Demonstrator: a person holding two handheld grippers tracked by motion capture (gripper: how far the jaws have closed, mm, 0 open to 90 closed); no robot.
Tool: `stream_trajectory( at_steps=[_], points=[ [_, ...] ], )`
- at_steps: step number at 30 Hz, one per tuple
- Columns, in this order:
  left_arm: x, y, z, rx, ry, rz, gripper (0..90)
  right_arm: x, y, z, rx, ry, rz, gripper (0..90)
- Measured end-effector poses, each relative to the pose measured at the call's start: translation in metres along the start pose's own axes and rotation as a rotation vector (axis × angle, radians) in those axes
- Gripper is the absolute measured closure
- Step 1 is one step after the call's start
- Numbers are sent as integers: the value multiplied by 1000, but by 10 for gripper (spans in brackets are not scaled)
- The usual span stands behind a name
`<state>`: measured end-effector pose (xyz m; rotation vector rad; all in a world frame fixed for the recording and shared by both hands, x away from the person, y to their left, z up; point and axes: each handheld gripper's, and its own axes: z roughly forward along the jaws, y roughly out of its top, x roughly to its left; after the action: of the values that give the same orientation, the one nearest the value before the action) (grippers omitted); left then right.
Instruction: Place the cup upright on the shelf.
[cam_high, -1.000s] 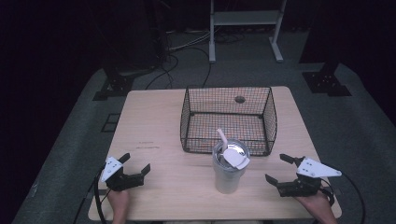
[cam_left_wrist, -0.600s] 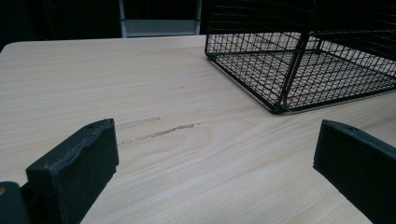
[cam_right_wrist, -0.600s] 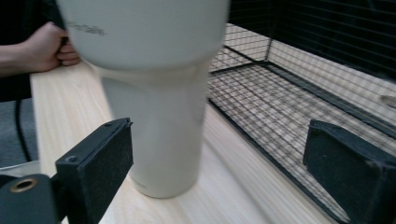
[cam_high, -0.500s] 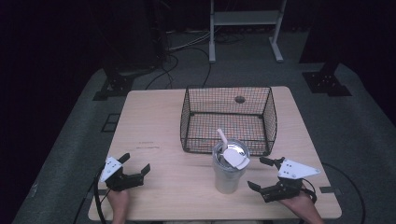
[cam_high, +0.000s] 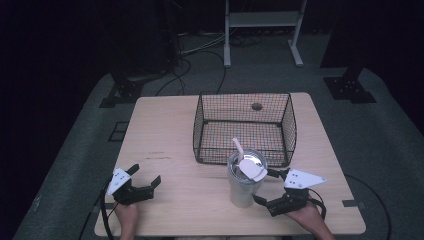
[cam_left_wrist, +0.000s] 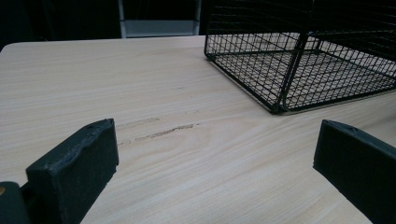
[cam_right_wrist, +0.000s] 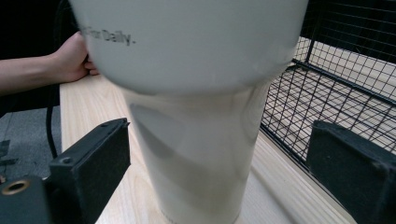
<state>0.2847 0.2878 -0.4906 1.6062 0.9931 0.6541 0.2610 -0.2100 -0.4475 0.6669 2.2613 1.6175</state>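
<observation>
High view: white tumbler (cam_high: 243, 181) stands upright on the table (cam_high: 165, 125), just in front of the wire basket (cam_high: 244, 128), lid and straw on top. Right gripper (cam_high: 269, 188) has moved in from the table's right edge since a second ago; half a second ago it was partway, now its jaws are spread on either side of the tumbler's lower body, not clamped on it. Left gripper (cam_high: 145, 175) unchanged, well left of the tumbler near the front edge, jaws spread, nothing between them.

Left gripper view: left gripper (cam_left_wrist: 212, 158) jaws wide apart over bare wood, basket (cam_left_wrist: 299, 60) corner ahead and to the right, scuff mark on the table (cam_left_wrist: 93, 74) between.

Right gripper view: tumbler (cam_right_wrist: 196, 116) very close, centred between the right gripper (cam_right_wrist: 219, 172) jaws, gaps visible on both sides, so no contact. Basket (cam_right_wrist: 336, 84) just behind the tumbler. Person's other hand (cam_right_wrist: 72, 58) beyond the tumbler.
</observation>
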Motion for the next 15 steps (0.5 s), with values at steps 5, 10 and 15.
stream_trajectory(
  at_steps=[5, 10, 15],
  points=[
    [0, 0, 0, 0, 0, 0, 0, 1, -1, 10, -12, 16, 11, 54],
    [0, 0, 0, 0, 0, 0, 0, 3, 0, 19, -18, 23, 11, 31],
    [0, 0, 0, 0, -1, 0, 0, 7, -1, 30, -24, 22, -5, 29]
  ],
)
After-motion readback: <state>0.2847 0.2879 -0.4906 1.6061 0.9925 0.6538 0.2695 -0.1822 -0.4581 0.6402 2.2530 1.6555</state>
